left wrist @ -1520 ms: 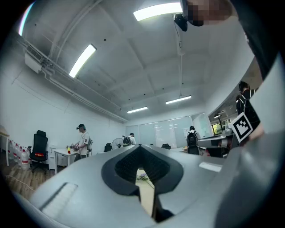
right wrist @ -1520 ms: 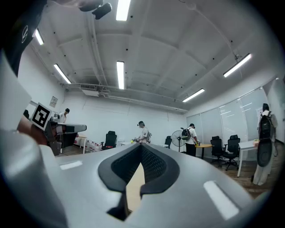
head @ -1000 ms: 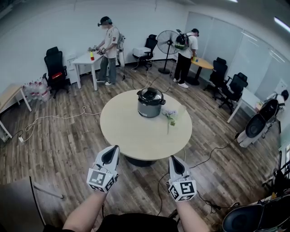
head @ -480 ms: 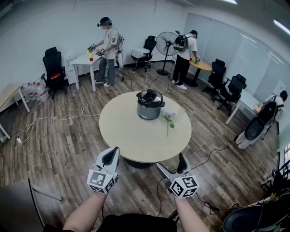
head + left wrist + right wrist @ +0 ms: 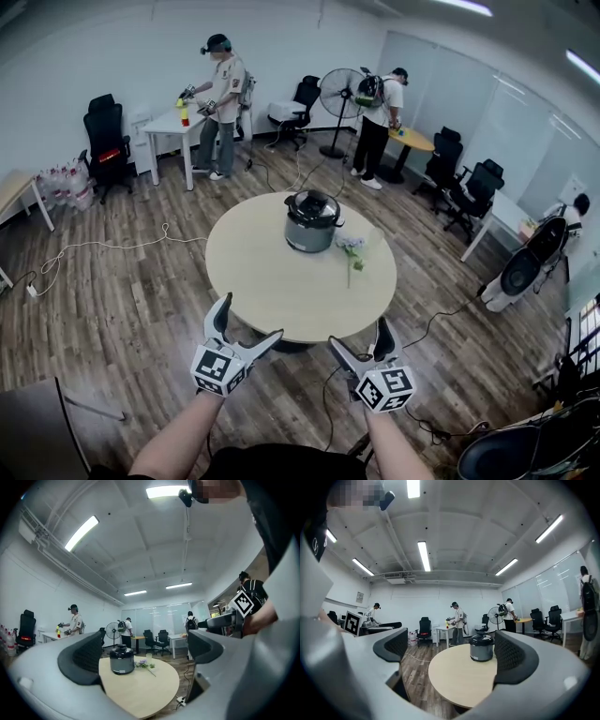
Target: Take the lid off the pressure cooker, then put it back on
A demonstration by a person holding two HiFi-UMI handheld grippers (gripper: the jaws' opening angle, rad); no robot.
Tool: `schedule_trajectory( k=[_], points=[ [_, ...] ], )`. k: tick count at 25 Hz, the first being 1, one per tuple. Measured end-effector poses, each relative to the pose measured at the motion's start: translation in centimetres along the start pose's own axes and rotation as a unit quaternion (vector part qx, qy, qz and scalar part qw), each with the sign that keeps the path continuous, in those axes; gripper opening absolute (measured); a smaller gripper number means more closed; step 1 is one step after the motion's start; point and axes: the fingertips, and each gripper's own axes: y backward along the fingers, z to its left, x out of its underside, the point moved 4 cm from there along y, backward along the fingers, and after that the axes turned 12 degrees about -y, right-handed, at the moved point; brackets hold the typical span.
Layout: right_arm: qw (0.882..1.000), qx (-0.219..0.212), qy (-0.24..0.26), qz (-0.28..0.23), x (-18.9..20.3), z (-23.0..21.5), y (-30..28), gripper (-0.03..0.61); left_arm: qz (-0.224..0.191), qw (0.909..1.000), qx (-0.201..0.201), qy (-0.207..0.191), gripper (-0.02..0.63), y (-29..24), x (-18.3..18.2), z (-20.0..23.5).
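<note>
**Approach to the round table, lid untouched**

The pressure cooker (image 5: pixel 312 223) is sitting on the far half of the round table (image 5: pixel 272 291), a little off centre, with its lid (image 5: pixel 313 202) on. An artificial flower sprig (image 5: pixel 352 249) is lying on the table just beside the cooker, on its right.

Both grippers are hovering off the table's near edge, well apart from the cooker. The left gripper (image 5: pixel 250 317) is opening its jaws, with nothing between them. The right gripper (image 5: pixel 358 333) is showing its jaws spread wide and also empty. In both gripper views the cooker is framed between the jaws, but far off.

Step in hand, as I am reading it: closing in on the table before the lid comes off.

Risks I am flagging:
- The cooker is standing far across the table, so a long reach could end in a shallow, off-centre grip on the lid handle.
- If the lid is locked, twisting it could spin or drag the whole pot unless one gripper is bracing the body.
- The right gripper could sweep the flower sprig off the table while reaching in.
</note>
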Motion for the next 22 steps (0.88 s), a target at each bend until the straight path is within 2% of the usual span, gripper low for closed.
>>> schedule_trajectory(
  k=[7, 11, 16, 22],
  points=[
    [1.000, 0.014, 0.025, -0.001, 0.2, 2.0, -2.2, 0.574, -0.009, 0.9995, 0.017, 0.025, 0.560, 0.3, 1.9, 3.1],
    [0.999, 0.027, 0.044, 0.006, -0.1, 1.7, -3.4, 0.574, -0.005, 0.9990, 0.030, 0.032, 0.555, -0.3, 3.3, 3.9],
    [0.998, 0.034, 0.043, 0.016, -0.1, -0.1, -6.7, 0.572, 0.012, 0.9990, 0.026, 0.034, 0.554, -2.1, 5.8, 5.7],
    [0.999, 0.013, 0.028, 0.019, 0.7, -5.7, -13.5, 0.571, 0.029, 0.9989, 0.014, 0.033, 0.554, -8.3, 9.7, 7.4]
  ],
)
